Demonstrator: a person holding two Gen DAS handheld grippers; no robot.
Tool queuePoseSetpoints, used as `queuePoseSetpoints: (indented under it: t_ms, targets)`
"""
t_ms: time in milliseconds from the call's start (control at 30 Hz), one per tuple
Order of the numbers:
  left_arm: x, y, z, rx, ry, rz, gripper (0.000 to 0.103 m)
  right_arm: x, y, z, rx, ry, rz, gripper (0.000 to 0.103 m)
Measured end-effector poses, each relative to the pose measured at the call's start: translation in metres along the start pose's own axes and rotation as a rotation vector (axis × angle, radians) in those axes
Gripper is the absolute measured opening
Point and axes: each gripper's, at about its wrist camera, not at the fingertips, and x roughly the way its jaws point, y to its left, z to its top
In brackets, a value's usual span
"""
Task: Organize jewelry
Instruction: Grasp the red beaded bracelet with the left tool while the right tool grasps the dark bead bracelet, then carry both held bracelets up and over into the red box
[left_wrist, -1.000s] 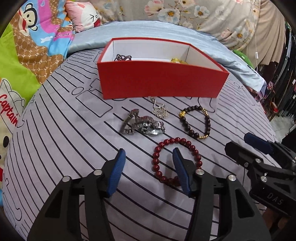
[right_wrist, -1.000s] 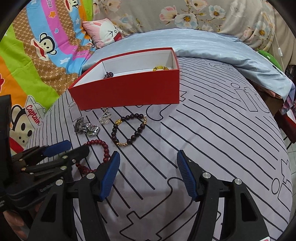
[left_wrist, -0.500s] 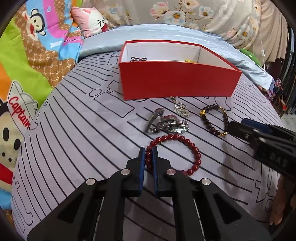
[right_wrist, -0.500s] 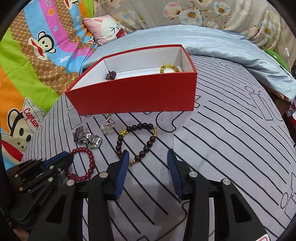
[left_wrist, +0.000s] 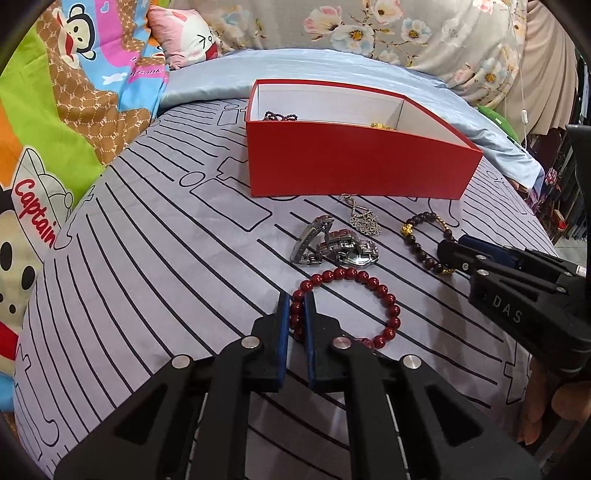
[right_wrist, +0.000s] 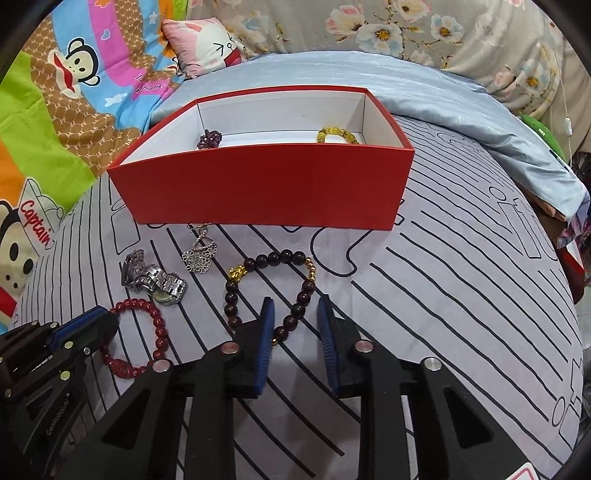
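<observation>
Two grippers work over a grey striped bedspread (left_wrist: 155, 266).

Left wrist view: the left gripper (left_wrist: 297, 306) has its blue pads nearly together, pinching the left side of the red bead bracelet (left_wrist: 373, 284), which lies flat on the bedspread. Just beyond it sits a steel watch (left_wrist: 340, 247), then a silver pendant (left_wrist: 364, 221) near the front wall of the red box (left_wrist: 351, 166). The right gripper (left_wrist: 458, 251) enters from the right, its tips at the dark bead bracelet (left_wrist: 413, 243); from here I cannot tell how its jaws stand.

Right wrist view: the right gripper (right_wrist: 295, 314) has been closing, and its pads straddle the right side of the dark bracelet (right_wrist: 236, 288). A gap shows on both sides of the beads, so no pinch. This bracelet is glossy dark brown with gold beads and a gold charm. Only this view shows into the box clearly: a yellow bead bracelet (right_wrist: 336, 134) and a small purple bead cluster (right_wrist: 209, 138) on its white floor. The left gripper (right_wrist: 88, 323) appears at the lower left on the red bracelet (right_wrist: 157, 325).
</observation>
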Motion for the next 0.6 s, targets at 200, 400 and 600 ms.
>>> queuePoseSetpoints:
  t_ms: [200,400,600]
  targets:
    - [0.000,0.000,0.000,-0.002,0.000,-0.002,0.008,-0.003,-0.008,-0.004,0.026,0.002,0.007,0.007]
    - [-0.002,0.001,-0.001,-0.017,-0.002,-0.013,0.008,-0.012,-0.019,-0.011,0.079,0.008,0.040,0.007]
    - [-0.008,0.006,0.001,-0.061,0.006,-0.034,0.008,-0.030,-0.025,-0.014,0.110,-0.008,0.062,0.007]
